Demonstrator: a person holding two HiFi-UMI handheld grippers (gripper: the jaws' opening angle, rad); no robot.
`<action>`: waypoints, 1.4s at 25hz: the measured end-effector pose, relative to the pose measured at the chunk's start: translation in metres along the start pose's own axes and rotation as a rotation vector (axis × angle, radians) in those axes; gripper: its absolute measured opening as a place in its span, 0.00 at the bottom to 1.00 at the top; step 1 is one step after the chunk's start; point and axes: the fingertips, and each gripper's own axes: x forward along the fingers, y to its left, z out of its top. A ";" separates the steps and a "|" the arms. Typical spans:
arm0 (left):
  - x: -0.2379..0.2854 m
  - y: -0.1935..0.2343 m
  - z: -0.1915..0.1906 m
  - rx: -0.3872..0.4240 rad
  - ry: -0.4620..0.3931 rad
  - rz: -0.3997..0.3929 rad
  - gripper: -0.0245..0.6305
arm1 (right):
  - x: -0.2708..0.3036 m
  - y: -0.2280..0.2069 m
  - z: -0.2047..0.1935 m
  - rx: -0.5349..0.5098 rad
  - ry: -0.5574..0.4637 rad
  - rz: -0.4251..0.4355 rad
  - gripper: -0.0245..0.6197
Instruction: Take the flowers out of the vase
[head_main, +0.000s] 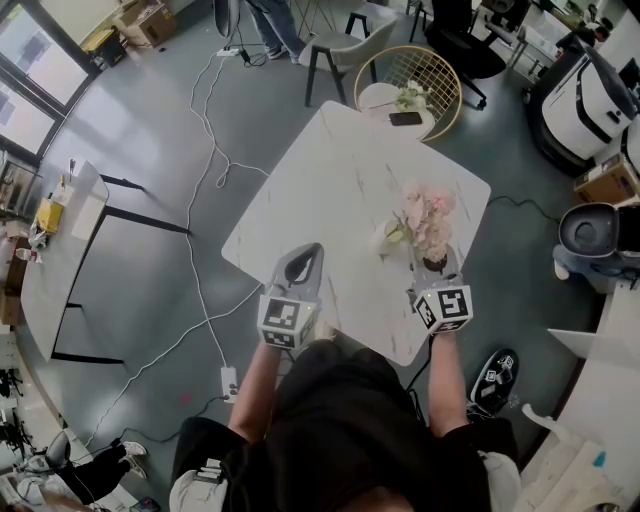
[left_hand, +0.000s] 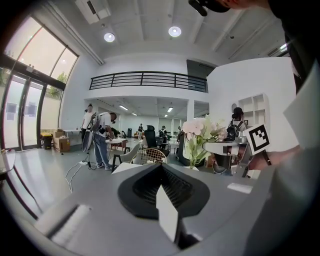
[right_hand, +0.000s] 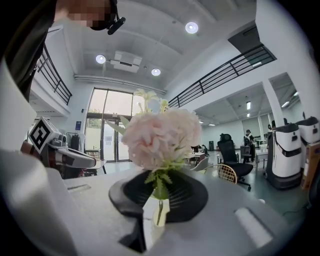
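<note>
A bunch of pink flowers (head_main: 426, 218) hangs over the white marble table (head_main: 330, 190). My right gripper (head_main: 436, 264) is shut on its thin green stem (right_hand: 159, 212). In the right gripper view the big pink bloom (right_hand: 161, 137) stands straight above the jaws. A small white vase (head_main: 389, 238) with green leaves stands on the table just left of the flowers. My left gripper (head_main: 307, 254) hovers near the table's front edge, left of the vase, its jaws together with nothing between them. From the left gripper (left_hand: 162, 169) view the flowers (left_hand: 199, 131) and the right gripper (left_hand: 235, 148) show at the right.
A round gold wire stand (head_main: 410, 88) with a phone and a small plant is behind the table, with a grey chair (head_main: 345, 45) beside it. Cables (head_main: 205, 180) run over the floor at left. A white machine (head_main: 590, 100) and a grey bin (head_main: 590, 232) stand at right.
</note>
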 end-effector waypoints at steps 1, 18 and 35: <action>0.001 0.000 0.002 0.002 -0.003 -0.002 0.05 | 0.000 0.000 0.003 -0.005 -0.004 0.000 0.12; 0.006 -0.001 0.019 0.012 -0.040 -0.045 0.05 | -0.010 0.007 0.040 -0.042 -0.056 -0.027 0.12; 0.020 -0.027 0.026 0.030 -0.057 -0.141 0.05 | -0.050 -0.008 0.067 -0.056 -0.117 -0.125 0.12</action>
